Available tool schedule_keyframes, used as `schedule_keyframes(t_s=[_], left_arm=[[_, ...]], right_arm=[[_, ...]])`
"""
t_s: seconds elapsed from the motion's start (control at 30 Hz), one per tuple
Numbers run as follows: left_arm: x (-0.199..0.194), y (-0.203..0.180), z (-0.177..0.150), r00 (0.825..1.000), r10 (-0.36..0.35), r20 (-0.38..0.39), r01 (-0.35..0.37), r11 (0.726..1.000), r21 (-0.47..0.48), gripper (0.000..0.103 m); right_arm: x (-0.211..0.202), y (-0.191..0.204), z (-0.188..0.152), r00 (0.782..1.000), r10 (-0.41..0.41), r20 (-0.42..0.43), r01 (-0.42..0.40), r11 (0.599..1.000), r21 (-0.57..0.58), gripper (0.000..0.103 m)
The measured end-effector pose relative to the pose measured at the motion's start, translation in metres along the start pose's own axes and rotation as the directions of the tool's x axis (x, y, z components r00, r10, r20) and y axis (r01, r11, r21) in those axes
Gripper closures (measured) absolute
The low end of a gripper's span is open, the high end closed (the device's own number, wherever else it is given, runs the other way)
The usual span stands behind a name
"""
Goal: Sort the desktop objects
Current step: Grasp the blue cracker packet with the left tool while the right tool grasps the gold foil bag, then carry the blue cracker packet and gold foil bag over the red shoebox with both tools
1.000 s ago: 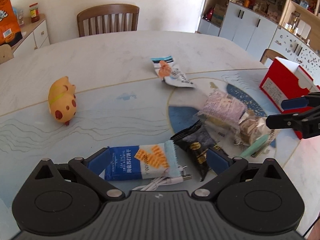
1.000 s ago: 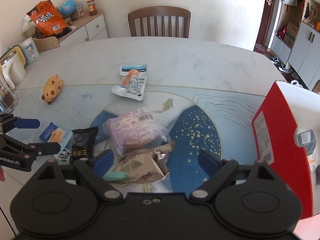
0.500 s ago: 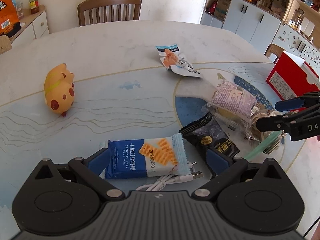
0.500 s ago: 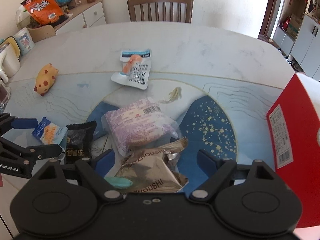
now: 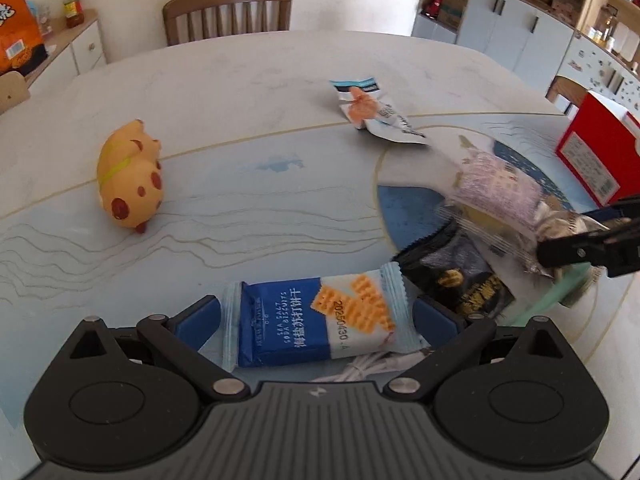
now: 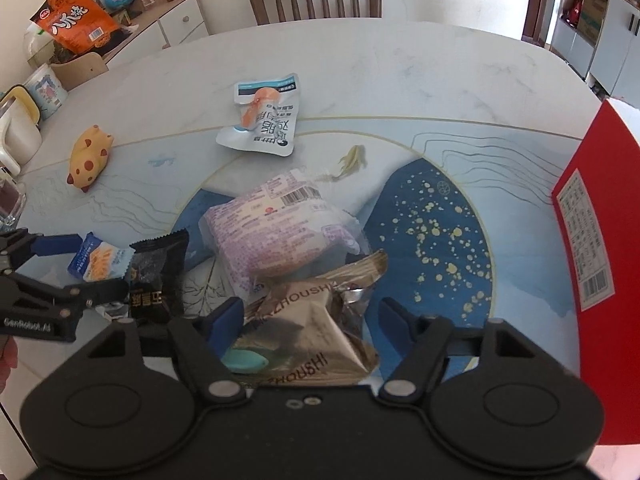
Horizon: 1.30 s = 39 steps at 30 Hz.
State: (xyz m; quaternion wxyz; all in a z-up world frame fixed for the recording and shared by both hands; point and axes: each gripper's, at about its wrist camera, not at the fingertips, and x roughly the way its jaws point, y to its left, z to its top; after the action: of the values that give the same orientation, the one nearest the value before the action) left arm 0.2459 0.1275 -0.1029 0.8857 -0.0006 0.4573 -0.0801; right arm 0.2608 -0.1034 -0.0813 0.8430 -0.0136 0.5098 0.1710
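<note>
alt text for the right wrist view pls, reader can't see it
The right gripper, jaws closing, straddles a tan foil snack packet on a blue-patterned table. Behind the packet lies a lilac bread pack; at left, the left gripper flanks a blue biscuit packet, and a red box stands right.

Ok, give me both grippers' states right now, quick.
Left gripper: open, astride the biscuit packet, not gripping it.
Right gripper: closing around the brown packet, pads not yet pressing.

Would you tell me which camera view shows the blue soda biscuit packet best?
The left wrist view: the blue biscuit packet lies whole and close between the left gripper's open fingers. The right wrist view shows it small, partly hidden by the black snack packet.
</note>
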Motion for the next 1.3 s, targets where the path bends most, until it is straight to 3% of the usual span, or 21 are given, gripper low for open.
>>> schedule_keyframes(t_s=[0.17, 0.4, 0.7, 1.3], left_arm=[[0.003, -0.002, 0.001, 1.0, 0.005, 0.004, -0.005, 0.999, 0.033, 0.001], [0.003, -0.004, 0.003, 1.0, 0.012, -0.008, -0.011, 0.999, 0.043, 0.004], [-0.003, -0.005, 0.0, 1.0, 0.01, 0.014, -0.011, 0.999, 0.05, 0.019], [-0.024, -0.009, 0.001, 0.999, 0.004, 0.044, -0.005, 1.0, 0.028, 0.021]], right_arm=[[0.001, 0.001, 0.001, 1.0, 0.014, -0.003, -0.014, 1.0, 0.0, 0.039], [0.001, 0.001, 0.0, 1.0, 0.015, -0.007, -0.015, 1.0, -0.002, 0.039], [-0.006, 0.001, -0.005, 1.0, -0.001, 0.003, 0.001, 1.0, 0.003, 0.048], [-0.04, -0.032, -0.014, 0.997, -0.032, 0.073, 0.025, 0.995, 0.094, 0.05]])
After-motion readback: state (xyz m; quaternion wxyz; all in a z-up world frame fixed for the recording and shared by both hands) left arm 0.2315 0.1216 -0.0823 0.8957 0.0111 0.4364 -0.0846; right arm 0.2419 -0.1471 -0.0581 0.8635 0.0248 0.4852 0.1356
